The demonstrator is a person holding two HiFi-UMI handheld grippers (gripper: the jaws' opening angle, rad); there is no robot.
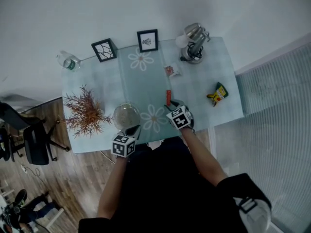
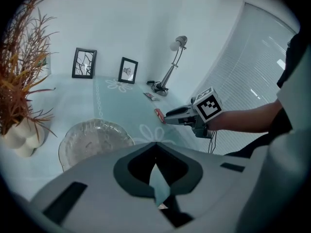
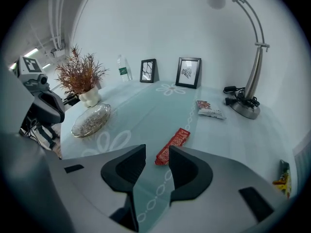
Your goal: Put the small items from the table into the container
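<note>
Pale teal covers the table [image 1: 97,81], smooth and faintly glossy; a darker runner [image 1: 141,76] printed with white daisies crosses its middle; white walls stand behind, wood floor [image 1: 73,178] lies to the left with a black chair [image 1: 36,142] on it, and ribbed blinds [image 1: 272,130] fill the right.

Along the far edge I see a clear bottle [image 1: 68,60], two black frames [image 1: 104,50] [image 1: 147,40] and a metal lamp [image 1: 194,45] with a curved neck; a spiky rust-brown plant [image 1: 85,113] sits in a white pot at the near left.

The bowl [image 1: 126,115] is round, of textured clear glass with a wavy rim, on the runner's left edge; my left gripper [image 1: 132,130] hangs just at its near rim, jaws pressed together on nothing.

The red packet [image 3: 173,145], a slim flat strip, lies on the runner; my right gripper [image 3: 156,152] has its jaws spread wide, the strip's near end between the tips, not squeezed.

A crinkled white packet [image 1: 172,70] lies near the lamp; a yellow packet [image 1: 217,93] lies well apart at the right.
</note>
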